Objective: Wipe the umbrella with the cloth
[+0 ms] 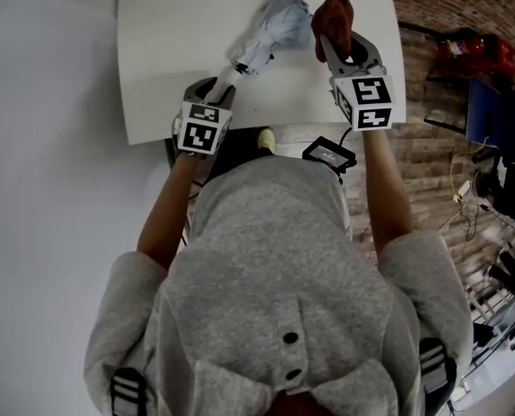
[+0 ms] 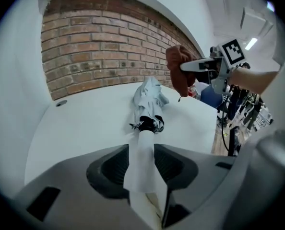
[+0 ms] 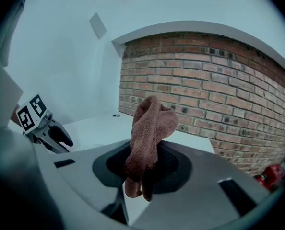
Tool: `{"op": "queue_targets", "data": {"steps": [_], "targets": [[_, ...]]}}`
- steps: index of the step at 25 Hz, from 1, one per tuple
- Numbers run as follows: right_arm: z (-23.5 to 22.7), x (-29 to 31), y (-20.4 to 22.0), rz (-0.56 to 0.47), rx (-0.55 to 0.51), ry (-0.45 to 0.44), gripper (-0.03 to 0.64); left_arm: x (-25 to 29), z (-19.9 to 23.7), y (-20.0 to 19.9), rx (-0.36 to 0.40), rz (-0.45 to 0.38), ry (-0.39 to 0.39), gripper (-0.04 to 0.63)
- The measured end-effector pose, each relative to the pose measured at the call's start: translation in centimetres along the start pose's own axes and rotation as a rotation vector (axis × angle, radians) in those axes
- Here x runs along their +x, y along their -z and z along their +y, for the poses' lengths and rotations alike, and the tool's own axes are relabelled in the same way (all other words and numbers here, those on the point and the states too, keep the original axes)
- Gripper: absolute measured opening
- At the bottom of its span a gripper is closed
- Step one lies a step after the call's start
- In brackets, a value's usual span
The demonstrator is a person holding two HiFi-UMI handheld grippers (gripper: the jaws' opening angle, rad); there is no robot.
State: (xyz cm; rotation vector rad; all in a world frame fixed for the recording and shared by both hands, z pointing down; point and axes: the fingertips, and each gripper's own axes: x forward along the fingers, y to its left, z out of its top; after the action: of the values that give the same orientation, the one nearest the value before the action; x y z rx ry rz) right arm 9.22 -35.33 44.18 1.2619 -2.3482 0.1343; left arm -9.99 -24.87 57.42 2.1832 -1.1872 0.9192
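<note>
The folded umbrella [image 1: 273, 26] lies on the white surface [image 1: 175, 50], its white handle [image 2: 142, 162] at the near end. The left hand-held gripper [image 1: 216, 89] has its jaws spread either side of that handle. The right hand-held gripper [image 1: 331, 48] pinches the brown cloth [image 1: 333, 11], raised just right of the umbrella.

The umbrella [image 1: 279, 24] is showing pale blue-grey fabric, a black band and a white handle [image 2: 143, 152], while the cloth [image 1: 332, 11] is showing rusty brown. The counter [image 1: 171, 50] is gleaming white, and the wall [image 2: 99, 47] is displaying red-brown brick.
</note>
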Motion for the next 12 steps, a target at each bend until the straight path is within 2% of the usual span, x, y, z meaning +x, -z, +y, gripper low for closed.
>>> {"op": "queue_targets", "data": {"steps": [7, 12], "targets": [[-1.8, 3.5, 3.5, 0.092, -0.012, 0.042, 0.1, 2.5, -0.5, 0.8, 0.03, 0.05, 0.045, 0.17], [-0.9, 5.0, 5.2, 0.118, 0.013, 0.015, 0.1, 3.2, -0.5, 1.5, 0.041, 0.049, 0.034, 0.17]]}}
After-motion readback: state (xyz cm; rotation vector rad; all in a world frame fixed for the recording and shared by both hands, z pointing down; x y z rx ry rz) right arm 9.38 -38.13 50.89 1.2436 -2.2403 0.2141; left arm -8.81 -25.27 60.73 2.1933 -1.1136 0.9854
